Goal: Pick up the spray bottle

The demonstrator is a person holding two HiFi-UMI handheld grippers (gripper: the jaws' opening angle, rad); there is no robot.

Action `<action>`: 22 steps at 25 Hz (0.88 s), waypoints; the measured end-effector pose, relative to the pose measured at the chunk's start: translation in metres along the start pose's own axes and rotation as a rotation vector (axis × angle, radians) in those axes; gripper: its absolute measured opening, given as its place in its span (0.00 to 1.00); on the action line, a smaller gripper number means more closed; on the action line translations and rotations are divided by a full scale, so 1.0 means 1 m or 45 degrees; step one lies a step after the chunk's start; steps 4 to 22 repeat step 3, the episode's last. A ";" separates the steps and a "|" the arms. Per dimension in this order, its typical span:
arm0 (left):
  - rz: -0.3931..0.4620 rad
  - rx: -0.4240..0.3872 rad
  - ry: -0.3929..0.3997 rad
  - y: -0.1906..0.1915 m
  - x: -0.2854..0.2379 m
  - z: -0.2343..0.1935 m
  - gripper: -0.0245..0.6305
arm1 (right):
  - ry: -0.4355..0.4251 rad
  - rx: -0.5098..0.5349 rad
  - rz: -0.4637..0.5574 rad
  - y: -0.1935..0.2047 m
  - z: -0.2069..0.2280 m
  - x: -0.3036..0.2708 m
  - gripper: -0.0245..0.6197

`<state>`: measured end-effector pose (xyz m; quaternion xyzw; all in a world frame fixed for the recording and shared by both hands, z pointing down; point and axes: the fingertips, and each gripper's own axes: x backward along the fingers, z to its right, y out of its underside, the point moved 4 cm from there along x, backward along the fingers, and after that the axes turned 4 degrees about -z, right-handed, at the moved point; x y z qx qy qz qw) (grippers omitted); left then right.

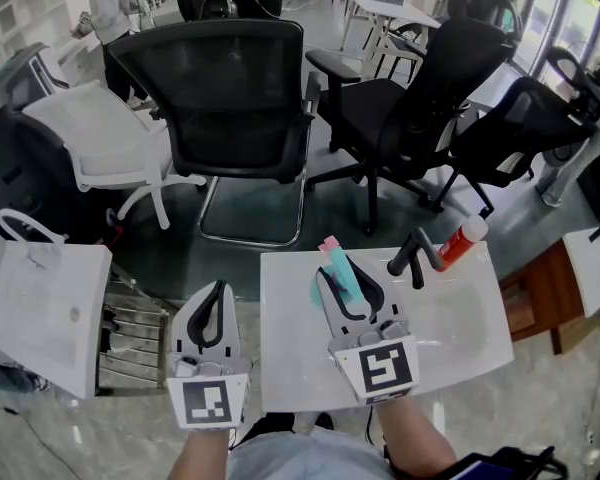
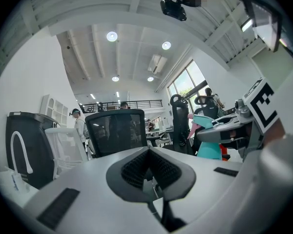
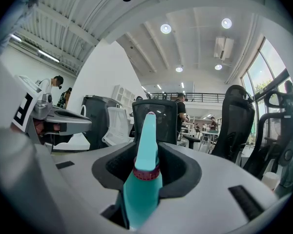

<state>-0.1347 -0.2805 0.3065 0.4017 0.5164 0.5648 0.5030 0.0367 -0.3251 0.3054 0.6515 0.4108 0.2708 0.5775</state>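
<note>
In the head view, the right gripper (image 1: 345, 290) is clamped on the slim teal plastic spray bottle (image 1: 337, 268) over the white basin top (image 1: 290, 368), pink nozzle poking past the jaw tips. The left gripper (image 1: 212, 313) hangs beside it. The left gripper view shows that one's jaws together on nothing. In the right gripper view, the pads pinch the bottle's tapering part near its dark red collar, so I judge it could slide or swing if tilted.

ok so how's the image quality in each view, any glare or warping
Head view: evenly lit and sharp, chairs bowed toward the edges. Left gripper view: heavy fisheye, black corners, ceiling lights blown white. Right gripper view: same warp, window glaring at right, spray bottle between the jaws clear.
</note>
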 end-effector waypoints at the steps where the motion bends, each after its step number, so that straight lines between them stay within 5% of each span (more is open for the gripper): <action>1: -0.002 0.001 0.000 0.000 0.000 0.000 0.06 | 0.000 0.000 0.000 0.000 0.000 0.000 0.27; 22: -0.006 0.002 -0.001 0.000 0.001 0.001 0.07 | 0.000 0.002 0.000 0.000 0.001 0.001 0.27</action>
